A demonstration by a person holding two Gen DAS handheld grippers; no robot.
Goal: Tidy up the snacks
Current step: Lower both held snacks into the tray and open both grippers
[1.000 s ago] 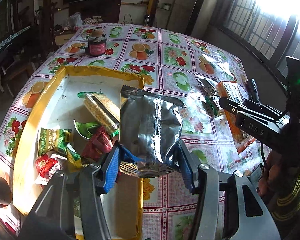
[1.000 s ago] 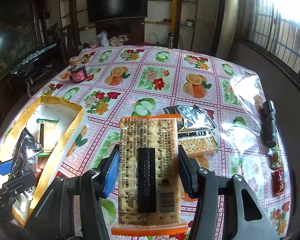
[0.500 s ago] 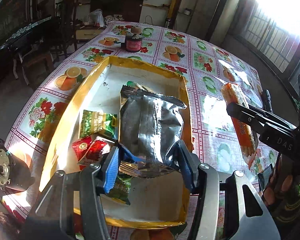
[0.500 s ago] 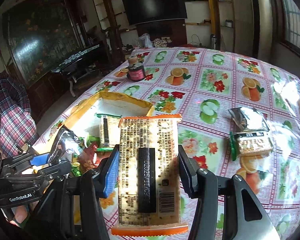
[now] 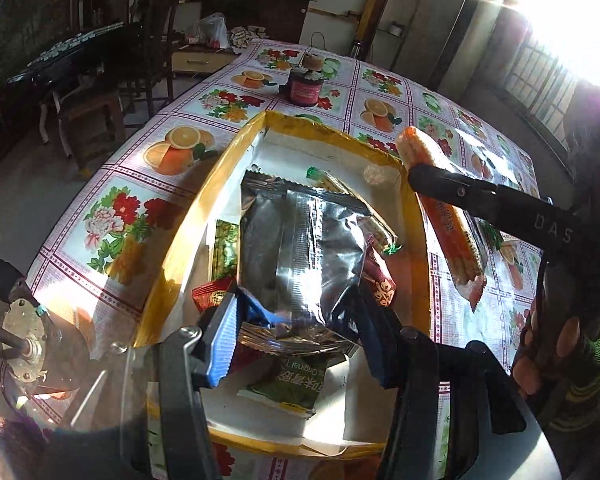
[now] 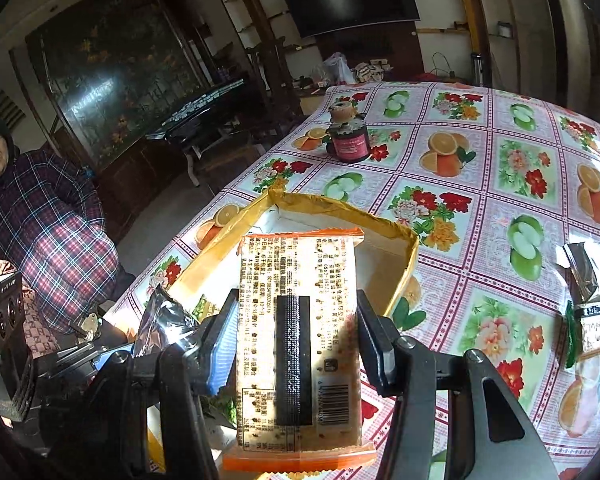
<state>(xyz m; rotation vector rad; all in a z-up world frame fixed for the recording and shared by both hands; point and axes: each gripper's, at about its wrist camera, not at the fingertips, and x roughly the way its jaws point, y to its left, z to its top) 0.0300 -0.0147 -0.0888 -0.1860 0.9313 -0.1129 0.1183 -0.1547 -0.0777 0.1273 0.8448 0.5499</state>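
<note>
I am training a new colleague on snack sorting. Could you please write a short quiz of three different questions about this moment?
1. True or false: the left claw grips a silver pouch above the yellow-rimmed box.
2. What does the right claw hold? A) a jar B) an orange-edged cracker pack C) nothing
3. Fill in: the dark red jar stands on the ___, beyond the box.

Key: 1 true; 2 B, the cracker pack; 3 tablecloth.

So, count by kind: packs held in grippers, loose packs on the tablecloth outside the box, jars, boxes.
Held packs: 2, silver pouch in left gripper, orange cracker pack in right gripper
Loose packs seen on tablecloth: 2, silver pack, green-ended cracker pack
Jars: 1
Boxes: 1
Total: 6
</note>
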